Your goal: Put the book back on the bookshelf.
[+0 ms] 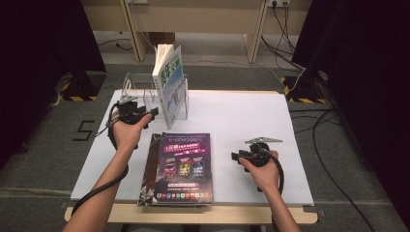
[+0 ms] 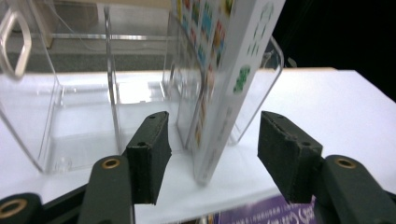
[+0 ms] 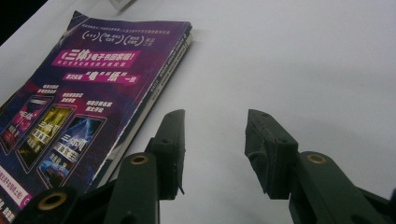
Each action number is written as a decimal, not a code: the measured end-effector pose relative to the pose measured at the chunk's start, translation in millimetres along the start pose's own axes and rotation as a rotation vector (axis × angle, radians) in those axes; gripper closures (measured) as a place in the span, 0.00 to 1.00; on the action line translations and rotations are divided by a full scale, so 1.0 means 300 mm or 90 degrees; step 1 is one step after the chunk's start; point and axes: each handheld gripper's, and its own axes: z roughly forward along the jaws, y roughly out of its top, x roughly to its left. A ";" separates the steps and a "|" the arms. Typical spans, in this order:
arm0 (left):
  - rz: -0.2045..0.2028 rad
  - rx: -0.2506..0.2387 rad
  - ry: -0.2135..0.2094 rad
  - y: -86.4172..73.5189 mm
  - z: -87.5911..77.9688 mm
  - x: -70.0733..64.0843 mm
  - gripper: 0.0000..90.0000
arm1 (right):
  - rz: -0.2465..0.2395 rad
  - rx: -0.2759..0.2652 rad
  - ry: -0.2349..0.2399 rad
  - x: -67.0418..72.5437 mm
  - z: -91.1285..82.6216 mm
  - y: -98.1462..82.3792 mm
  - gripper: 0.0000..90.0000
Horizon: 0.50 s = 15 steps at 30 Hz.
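— Where is the book (image 2: 219, 88) held?
— It is leaned in the rack (image 1: 140, 89), unpinched; the left gripper (image 2: 212, 154) is spread around its lower edge.
— And the right gripper (image 3: 212, 154)?
— Spread (nothing between), right of the rack, beside the magazine (image 3: 84, 98). The book should be squared upright before release.

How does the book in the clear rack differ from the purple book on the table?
The white-and-green book stands upright, leaning in the clear rack; the purple book lies flat on the white table. The standing book sits at the table's far side, in front of the left tongs; the purple one lies at the near edge. Neither is gripped.
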 end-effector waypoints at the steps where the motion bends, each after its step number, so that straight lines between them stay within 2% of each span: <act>1: 0.000 0.008 0.000 -0.010 -0.004 0.005 0.48 | 0.001 0.002 0.000 0.005 0.001 0.004 0.65; 8: -0.017 0.051 -0.031 -0.095 -0.023 0.021 0.52 | 0.001 0.010 0.006 0.046 0.029 0.031 0.67; 15: -0.038 0.096 -0.055 -0.184 -0.031 0.033 0.56 | -0.012 0.033 0.013 0.090 0.093 0.061 0.67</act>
